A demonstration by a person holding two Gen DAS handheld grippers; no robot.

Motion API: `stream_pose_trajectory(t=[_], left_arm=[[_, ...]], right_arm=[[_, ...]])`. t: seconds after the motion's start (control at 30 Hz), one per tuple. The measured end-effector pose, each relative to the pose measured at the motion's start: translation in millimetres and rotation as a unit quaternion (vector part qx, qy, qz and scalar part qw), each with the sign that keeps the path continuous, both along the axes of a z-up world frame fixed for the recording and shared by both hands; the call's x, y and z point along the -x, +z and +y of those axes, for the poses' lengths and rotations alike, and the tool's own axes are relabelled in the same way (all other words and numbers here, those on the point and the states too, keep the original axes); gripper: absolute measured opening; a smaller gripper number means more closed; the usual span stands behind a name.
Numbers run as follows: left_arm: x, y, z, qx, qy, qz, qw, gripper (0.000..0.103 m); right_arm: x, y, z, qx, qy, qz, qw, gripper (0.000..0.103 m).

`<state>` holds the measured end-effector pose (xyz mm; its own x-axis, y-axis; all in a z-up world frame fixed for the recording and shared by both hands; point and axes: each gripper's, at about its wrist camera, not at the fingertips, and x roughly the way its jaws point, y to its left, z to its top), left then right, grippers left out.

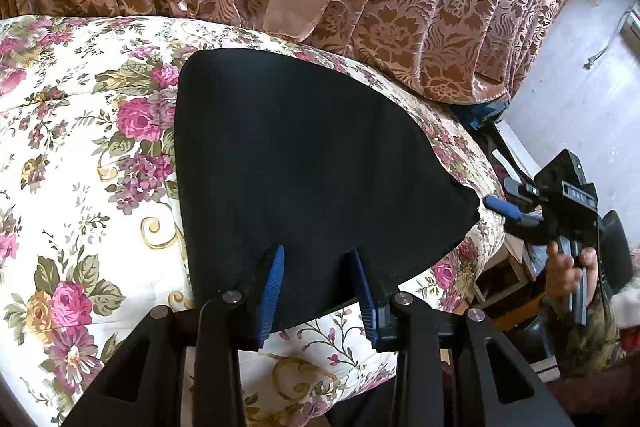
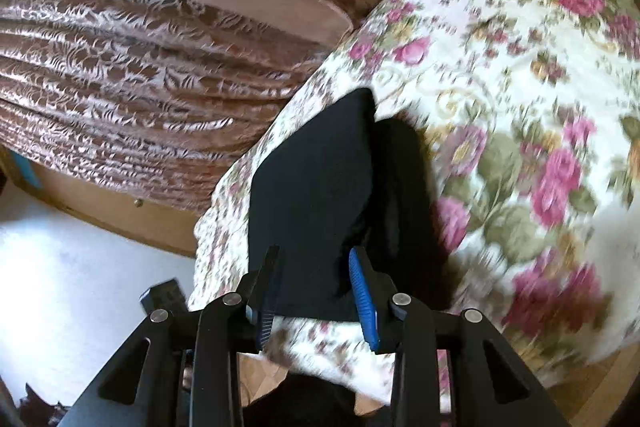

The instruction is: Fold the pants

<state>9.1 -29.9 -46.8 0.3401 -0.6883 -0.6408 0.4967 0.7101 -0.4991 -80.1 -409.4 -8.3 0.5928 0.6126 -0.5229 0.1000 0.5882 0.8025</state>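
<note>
The black cloth pants (image 1: pixel 304 167) lie folded flat into a compact, smooth panel with rounded corners on the cream quilted bedspread printed with pink roses (image 1: pixel 80 147), near the bed's edge below the brown patterned curtain (image 1: pixel 400 7). The left gripper (image 1: pixel 318 267) hovers at the near hem, its blue-padded fingers (image 1: pixel 274 283) apart, pressing nothing. The right gripper (image 2: pixel 314 267) sits at the pants' side edge, fingers apart too, cloth lying loose between them.
</note>
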Motion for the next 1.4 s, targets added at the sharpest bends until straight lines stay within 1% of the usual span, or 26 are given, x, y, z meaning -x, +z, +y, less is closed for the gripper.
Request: stream_pose_trajectory(t=[0.07,0.13,0.23,0.27,0.33,0.37,0.4,0.43,0.63,0.7,0.73,0.77,0.87,0.97,1.0,1.07,1.1,1.13,1.17,1.23,1.3,1.4], left_arm=[[0.1,0.2,-0.3,-0.002,-0.001,-0.001,1.0000,0.034],[0.4,0.9,-1.1,-0.005,0.000,-0.002,1.0000,0.034],[2.1,2.2,-3.6,-0.017,-0.002,-0.010,0.9998,0.035],[2.8,2.6,-4.9,-0.021,-0.002,-0.013,0.9997,0.036],[4.1,3.0,-7.2,-0.026,-0.003,-0.018,0.9995,0.038],[4.4,3.2,-7.3,-0.028,-0.004,-0.019,0.9994,0.038],[4.7,3.6,-7.4,-0.029,-0.004,-0.021,0.9993,0.038],[4.8,4.1,-6.4,-0.030,-0.002,-0.022,0.9993,0.038],[9.3,12.0,0.3,-0.008,-0.003,-0.026,0.9996,0.038],[11.6,10.8,-2.5,-0.023,-0.008,-0.030,0.9993,0.038],[11.5,5.9,-5.6,-0.039,-0.009,-0.026,0.9989,0.038],[11.0,1.5,-7.5,-0.044,-0.007,-0.022,0.9988,0.038],[9.5,-2.4,-7.3,-0.040,-0.001,-0.018,0.9990,0.041],[8.6,0.4,-7.7,-0.042,0.004,-0.018,0.9989,0.041],[9.2,3.5,-7.9,-0.046,0.006,-0.022,0.9987,0.041],[10.7,11.2,-7.0,-0.044,0.010,-0.033,0.9985,0.041],[11.1,15.5,-5.7,-0.042,0.012,-0.038,0.9983,0.041],[10.8,19.8,-3.9,-0.040,0.016,-0.043,0.9982,0.043],[9.5,23.0,-2.2,-0.038,0.020,-0.048,0.9979,0.043],[6.5,29.4,0.7,-0.041,0.032,-0.059,0.9969,0.045],[2.2,33.0,0.8,-0.058,0.046,-0.072,0.9947,0.045],[-6.3,35.2,-1.1,-0.089,0.068,-0.082,0.9904,0.045]], right_arm=[[-1.8,-4.6,12.8,-0.003,0.003,0.007,1.000,0.035],[-7.2,-13.6,21.4,0.000,0.001,0.024,1.000,0.035],[-13.7,-25.9,26.9,0.008,-0.013,0.046,0.999,0.035],[-15.4,-29.9,27.8,0.010,-0.019,0.050,0.999,0.034],[-19.3,-33.8,30.1,0.014,-0.031,0.053,0.998,0.024],[-21.0,-34.8,32.9,0.025,-0.032,0.055,0.998,0.014],[-21.5,-34.8,34.7,0.040,-0.030,0.056,0.997,0.010],[-20.7,-33.0,37.9,0.052,-0.027,0.054,0.997,0.009],[-5.9,-14.2,47.1,0.085,-0.009,0.029,0.996,0.008],[-0.8,-12.3,48.5,0.098,-0.009,0.029,0.995,0.007],[0.6,-14.7,48.9,0.107,-0.010,0.034,0.994,0.007],[0.7,-20.1,49.0,0.121,-0.013,0.043,0.992,0.007],[-2.3,-36.4,46.4,0.110,-0.018,0.051,0.992,0.007],[-4.4,-40.8,44.3,0.109,-0.025,0.050,0.992,0.006],[-5.3,-41.1,44.0,0.109,-0.024,0.050,0.993,0.007],[-5.6,-37.5,43.0,0.104,-0.012,0.048,0.993,0.011],[-4.8,-34.0,41.2,0.101,-0.011,0.046,0.994,0.018],[-3.9,-30.2,38.1,0.101,-0.011,0.044,0.994,0.023],[-2.5,-24.3,33.9,0.111,-0.017,0.043,0.993,0.029],[-1.4,-12.3,27.2,0.134,-0.033,0.038,0.990,0.032],[-7.4,-3.0,21.3,0.153,-0.048,0.032,0.986,0.033],[-32.1,-2.2,19.2,0.165,-0.051,0.034,0.984,0.033]])
